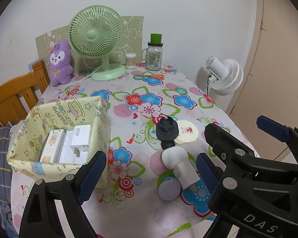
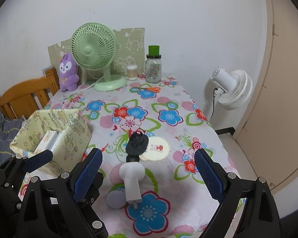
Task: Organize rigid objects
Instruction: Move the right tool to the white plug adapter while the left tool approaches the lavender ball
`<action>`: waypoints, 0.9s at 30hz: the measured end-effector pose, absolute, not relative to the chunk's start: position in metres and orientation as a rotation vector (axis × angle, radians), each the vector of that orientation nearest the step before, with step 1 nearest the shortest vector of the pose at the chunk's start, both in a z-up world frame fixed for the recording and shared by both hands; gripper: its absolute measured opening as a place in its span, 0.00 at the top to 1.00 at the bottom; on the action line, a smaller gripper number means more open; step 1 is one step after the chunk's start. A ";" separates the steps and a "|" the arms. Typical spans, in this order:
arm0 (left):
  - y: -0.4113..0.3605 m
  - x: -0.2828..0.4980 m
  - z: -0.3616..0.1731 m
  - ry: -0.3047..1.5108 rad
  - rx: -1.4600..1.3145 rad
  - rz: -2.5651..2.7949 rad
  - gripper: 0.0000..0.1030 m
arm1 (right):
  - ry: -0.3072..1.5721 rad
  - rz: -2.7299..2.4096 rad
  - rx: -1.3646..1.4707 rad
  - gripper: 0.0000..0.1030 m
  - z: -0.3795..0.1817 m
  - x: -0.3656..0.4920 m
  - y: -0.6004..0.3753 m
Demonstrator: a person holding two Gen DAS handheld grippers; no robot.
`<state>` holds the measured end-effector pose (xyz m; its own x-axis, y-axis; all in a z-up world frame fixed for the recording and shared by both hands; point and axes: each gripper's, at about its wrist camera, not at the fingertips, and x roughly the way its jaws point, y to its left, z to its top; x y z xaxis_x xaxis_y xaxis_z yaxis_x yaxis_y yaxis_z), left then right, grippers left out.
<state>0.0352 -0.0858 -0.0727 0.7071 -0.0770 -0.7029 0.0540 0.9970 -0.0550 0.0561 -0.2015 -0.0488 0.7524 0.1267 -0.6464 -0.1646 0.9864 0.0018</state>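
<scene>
- The white plug adapter point(image 2: 132, 180) lies on the flowered tablecloth point(image 2: 168, 103), right of the paper-lined box point(image 1: 55, 115), its black mount point(image 2: 137, 143) at the far end.
- Both the left gripper point(image 1: 151, 173) and the right gripper point(image 2: 148, 175) stand wide apart, holding nothing.
- It looks light, hard and smooth; I'd pinch the straight square body, not the rounded head.

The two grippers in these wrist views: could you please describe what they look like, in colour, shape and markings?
Both match. The left gripper and right gripper have angular black plastic frames joined by round silver pins and small screws. Each finger carries a flat, dark blue pad with a fine gridded texture. White letters "DAS" mark the right gripper's body, seen from the left wrist. No cables, sleeves or hands show.
</scene>
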 end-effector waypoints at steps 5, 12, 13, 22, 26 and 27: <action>-0.092 0.036 -0.082 0.788 -0.017 -0.079 0.10 | 0.710 0.158 -0.063 0.07 -0.058 0.056 -0.205; -0.097 0.037 -0.094 0.789 -0.009 -0.088 0.14 | 0.723 0.161 -0.055 0.07 -0.073 0.056 -0.211; -0.098 0.037 -0.098 0.798 -0.011 -0.091 0.15 | 0.723 0.161 -0.056 0.07 -0.075 0.055 -0.212; -0.101 0.037 -0.126 0.852 -0.018 -0.108 0.19 | 0.757 0.154 -0.045 0.07 -0.102 0.053 -0.218; -0.103 0.038 -0.138 0.870 -0.012 -0.110 0.21 | 0.776 0.156 -0.035 0.07 -0.115 0.053 -0.219; -0.103 0.038 -0.140 0.873 -0.011 -0.110 0.22 | 0.779 0.155 -0.033 0.07 -0.117 0.053 -0.220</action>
<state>0.0381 -0.1029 -0.1400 0.6370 -0.1008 -0.7642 0.0919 0.9943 -0.0546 0.0529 -0.2198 -0.1171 0.7012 0.1273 -0.7016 -0.1513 0.9881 0.0281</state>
